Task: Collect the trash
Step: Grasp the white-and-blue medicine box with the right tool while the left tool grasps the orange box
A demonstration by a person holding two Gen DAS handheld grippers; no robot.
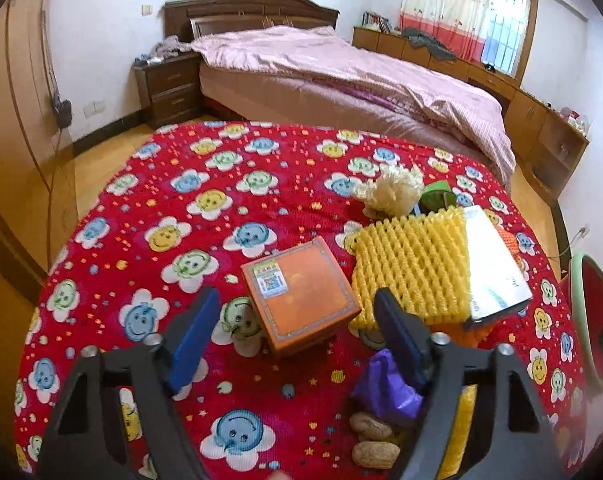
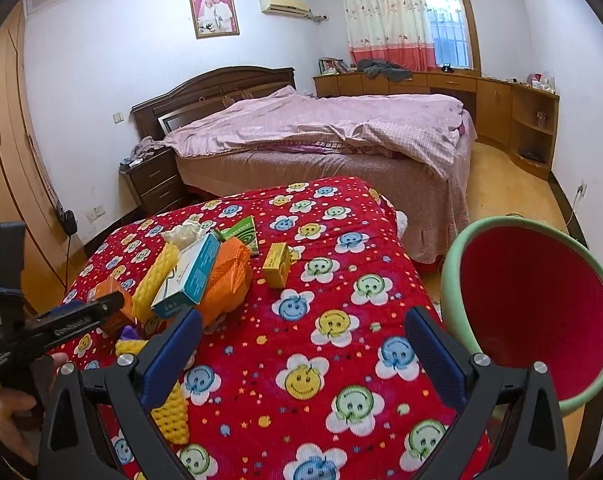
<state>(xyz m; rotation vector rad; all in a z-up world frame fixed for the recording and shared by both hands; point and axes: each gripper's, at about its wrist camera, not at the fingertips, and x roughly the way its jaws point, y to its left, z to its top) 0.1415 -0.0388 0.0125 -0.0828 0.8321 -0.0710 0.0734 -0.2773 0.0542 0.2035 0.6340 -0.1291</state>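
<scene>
Trash lies on a table under a red flowered blanket (image 1: 149, 216). In the left wrist view an orange box (image 1: 301, 296) sits between the tips of my left gripper (image 1: 297, 294), which is open, its pads clear of the box. Beside it are a yellow foam net (image 1: 413, 268), a white and teal carton (image 1: 493, 264), a purple wrapper (image 1: 385, 384) and nut shells (image 1: 371, 426). My right gripper (image 2: 304, 316) is open over bare blanket. Further off lie a small yellow box (image 2: 276, 265), an orange foam net (image 2: 225, 280) and a green packet (image 2: 241, 236).
A bin with a green rim (image 2: 453, 264) and red inside stands at the table's right edge. Behind the table are a bed with a pink cover (image 2: 321, 128), a nightstand (image 2: 153, 184) and a wardrobe (image 2: 5, 152). A person's hand (image 2: 5, 412) holds the left gripper.
</scene>
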